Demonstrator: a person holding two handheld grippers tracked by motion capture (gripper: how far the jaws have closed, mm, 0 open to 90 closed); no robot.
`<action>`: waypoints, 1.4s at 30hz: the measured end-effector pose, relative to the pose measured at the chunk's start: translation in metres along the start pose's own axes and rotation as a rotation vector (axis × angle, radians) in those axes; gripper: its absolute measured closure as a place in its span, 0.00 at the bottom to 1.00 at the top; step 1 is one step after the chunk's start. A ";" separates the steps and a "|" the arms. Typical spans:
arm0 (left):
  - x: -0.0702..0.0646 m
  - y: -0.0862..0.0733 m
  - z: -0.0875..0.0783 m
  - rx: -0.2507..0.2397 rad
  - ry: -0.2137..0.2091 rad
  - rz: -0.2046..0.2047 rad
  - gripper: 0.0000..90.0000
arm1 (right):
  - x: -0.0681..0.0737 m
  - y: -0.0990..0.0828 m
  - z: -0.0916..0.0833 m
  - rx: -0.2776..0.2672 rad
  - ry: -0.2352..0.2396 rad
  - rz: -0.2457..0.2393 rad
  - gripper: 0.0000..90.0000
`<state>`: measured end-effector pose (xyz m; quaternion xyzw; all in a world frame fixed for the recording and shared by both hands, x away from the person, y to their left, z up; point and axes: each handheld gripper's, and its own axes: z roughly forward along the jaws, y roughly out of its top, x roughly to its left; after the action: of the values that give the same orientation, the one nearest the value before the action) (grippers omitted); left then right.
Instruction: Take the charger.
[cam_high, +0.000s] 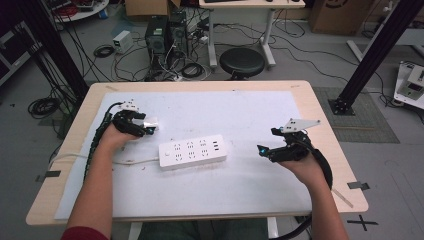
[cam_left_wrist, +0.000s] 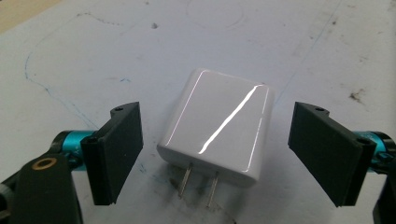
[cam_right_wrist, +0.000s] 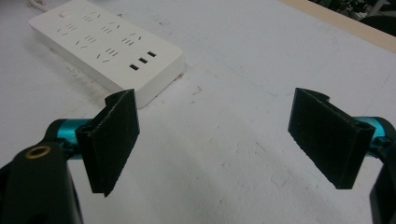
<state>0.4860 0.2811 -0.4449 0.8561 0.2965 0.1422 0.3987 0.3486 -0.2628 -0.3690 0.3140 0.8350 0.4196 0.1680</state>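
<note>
We take the white power strip (cam_high: 193, 152) as our reference: it lies flat near the middle of the white mat (cam_high: 240, 107) that covers the wooden table (cam_high: 320, 117), socket face up, USB ports at its right end, its cord (cam_high: 131, 162) running off its left end. Left gripper (cam_high: 148, 128) sits just up and left of the strip, close to its left end, low over the mat. In the left gripper view we see both jaws spread wide with a white plug-in charger (cam_left_wrist: 218, 132) lying between them, a clear gap on each side, so nothing is gripped; charger lies flat on the mat, glossy face up, its two metal prongs (cam_left_wrist: 198, 185) pointing back toward the camera. In the high view the charger shows as a small white block at the left gripper's tips, apart from the strip. Right gripper (cam_high: 265, 148) is right of the strip, near its USB end but not touching. The right gripper view shows its jaws wide apart and empty, bare mat between them, the strip's USB end beyond the left jaw.
</note>
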 end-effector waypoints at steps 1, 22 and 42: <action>-0.001 0.000 0.001 -0.003 -0.002 0.010 0.20 | 0.000 0.000 0.000 0.002 0.000 0.000 0.19; 0.001 -0.002 0.005 0.007 -0.009 0.042 0.39 | 0.000 -0.005 0.002 0.014 0.000 0.019 0.19; -0.008 0.006 -0.008 0.003 0.021 0.078 0.47 | 0.000 -0.005 -0.002 0.004 -0.003 0.012 0.19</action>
<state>0.4784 0.2775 -0.4353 0.8659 0.2674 0.1662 0.3886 0.3455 -0.2662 -0.3714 0.3200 0.8337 0.4183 0.1658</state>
